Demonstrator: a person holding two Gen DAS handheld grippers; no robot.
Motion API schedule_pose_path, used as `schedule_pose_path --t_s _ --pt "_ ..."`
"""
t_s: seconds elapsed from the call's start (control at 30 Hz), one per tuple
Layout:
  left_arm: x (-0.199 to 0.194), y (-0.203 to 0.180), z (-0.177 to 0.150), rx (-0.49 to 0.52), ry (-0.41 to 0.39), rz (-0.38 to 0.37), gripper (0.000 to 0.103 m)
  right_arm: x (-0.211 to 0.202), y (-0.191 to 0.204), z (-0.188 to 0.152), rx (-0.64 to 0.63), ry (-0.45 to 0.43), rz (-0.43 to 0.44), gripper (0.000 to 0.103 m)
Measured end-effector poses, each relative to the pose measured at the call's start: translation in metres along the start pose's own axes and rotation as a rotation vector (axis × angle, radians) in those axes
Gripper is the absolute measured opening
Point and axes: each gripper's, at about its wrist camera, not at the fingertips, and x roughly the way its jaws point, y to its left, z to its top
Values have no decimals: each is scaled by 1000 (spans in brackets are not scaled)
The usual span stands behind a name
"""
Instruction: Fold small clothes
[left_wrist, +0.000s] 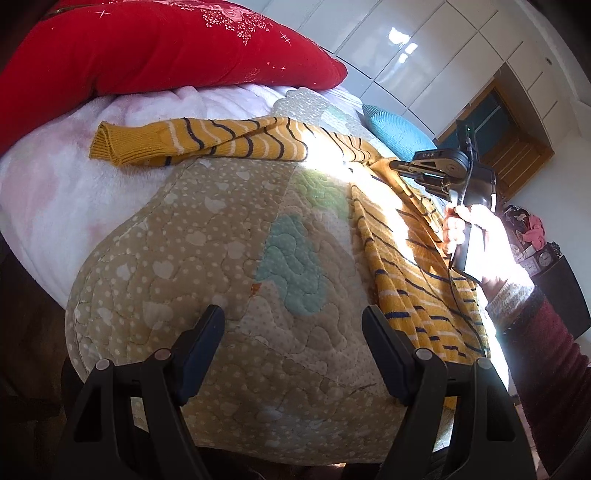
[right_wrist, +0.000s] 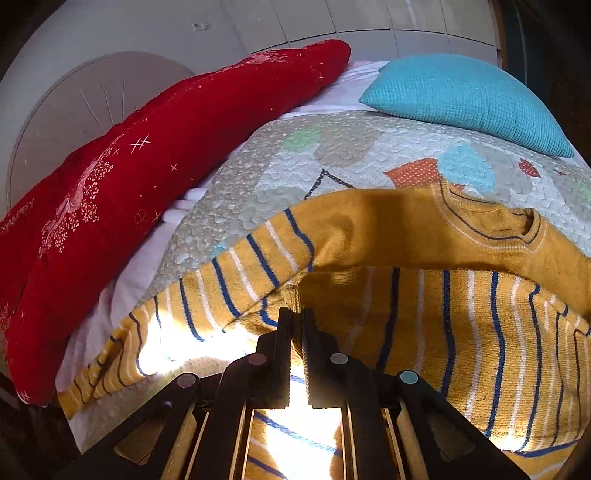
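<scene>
on the quilted patchwork bedcover (left_wrist: 207, 236), mustard striped knit sweater (right_wrist: 480, 332) lies with one sleeve stretched away to the left. right gripper (right_wrist: 297, 321) pinches sweater fabric; left gripper (left_wrist: 293, 325), fingers spread and empty, hovers nearer that sleeve.

A bed is covered by a quilted patchwork bedspread (left_wrist: 207, 236) in beige, mint and white, dotted with small hearts, laid over a pale pink fleece blanket (left_wrist: 55, 192). A large red cushion (right_wrist: 122, 184) with glittery flower embroidery is seen along one side, and a teal knitted pillow (right_wrist: 469, 99) rests near the head end. Glossy white wardrobe doors (left_wrist: 424, 55) are visible behind the bed.
</scene>
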Motion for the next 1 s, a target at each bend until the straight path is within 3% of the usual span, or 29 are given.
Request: schedule_pose_path --t_s 0.13,0.27,0.33,0.4,0.53,0.73,0.8,0.93,1.0 --pt "0 -1 -1 3 8 6 76 26 22 -14 -17 49 16 7" --pt "-2 -3 -2 13 15 19 76 35 20 -25 -16 100 29 13" --pt "-3 -5 -1 17 16 24 76 17 13 -30 -11 97 81 27" --pt "-4 -8 -1 23 14 19 76 -11 1 -39 -2 84 116 35" --pt "0 -23 -3 49 31 -7 76 -70 -42 -79 11 97 136 51" --pt "20 -56 -8 89 100 -94 76 -146 -152 -173 121 129 -68 52" --pt "31 -67 -9 103 133 -113 76 -178 -191 -204 233 95 -52 54" --pt "56 -91 -9 145 180 -128 76 -234 -236 -251 355 23 -144 57" --pt "65 -102 -9 166 186 -137 76 -252 -247 -273 394 0 -106 57"
